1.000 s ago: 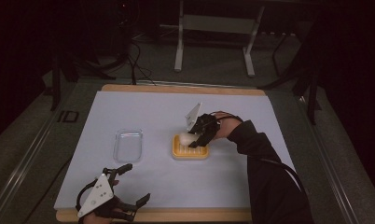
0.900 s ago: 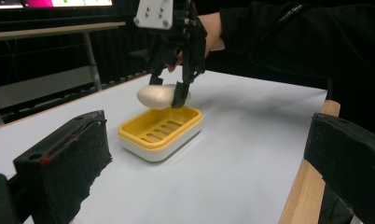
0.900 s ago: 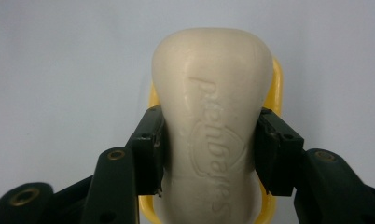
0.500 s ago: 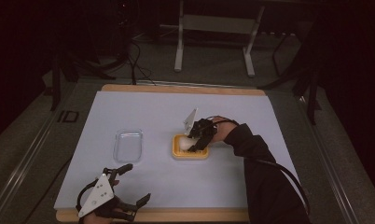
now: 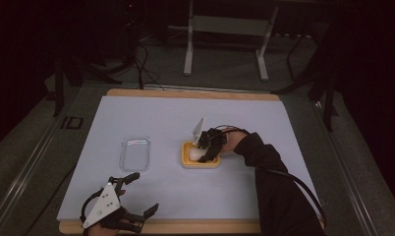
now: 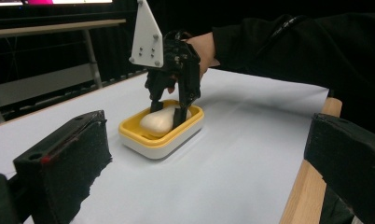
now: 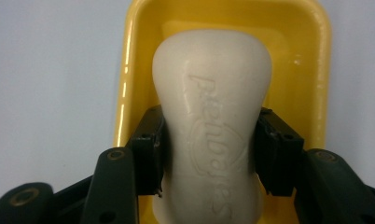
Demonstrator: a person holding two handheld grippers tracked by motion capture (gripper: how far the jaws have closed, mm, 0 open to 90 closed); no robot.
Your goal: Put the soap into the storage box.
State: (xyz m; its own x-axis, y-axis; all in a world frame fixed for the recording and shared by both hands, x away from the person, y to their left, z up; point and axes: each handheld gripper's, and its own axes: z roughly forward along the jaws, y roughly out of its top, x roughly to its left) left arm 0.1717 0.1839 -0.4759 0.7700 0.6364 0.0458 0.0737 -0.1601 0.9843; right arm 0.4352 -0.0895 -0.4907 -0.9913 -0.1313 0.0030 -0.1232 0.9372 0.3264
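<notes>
One white-covered table (image 5: 151,118) carries everything, its wooden edge showing at the near and far sides. On it sit two containers. The clear plastic lid or tray (image 5: 135,153) lies well off to the side of the right gripper's fingertips and beyond the left gripper's, probably set aside to leave the dish open. The yellow soap dish (image 7: 311,70), with a white base visible in the left gripper view, sits directly under the right gripper's fingers.

There are two grippers. The right gripper (image 7: 209,149) points steeply down into the dish, and its two black pads pinch the single bar of soap (image 7: 213,93) across its narrow waist, one pad on each side. Taking it at the waist makes sense, since the flared ends on either side would keep a slippery bar from sliding out of the grip. The soap's far end extends past the fingertips toward the dish's far wall, and the bar lies low inside the dish, resting in it or nearly so (whether its underside touches the bottom I cannot tell).

The left gripper (image 5: 136,196) is near the table's front edge, well apart from the dish, its fingers spread wide with nothing between them, apparently waiting out of the way while the other hand works.
</notes>
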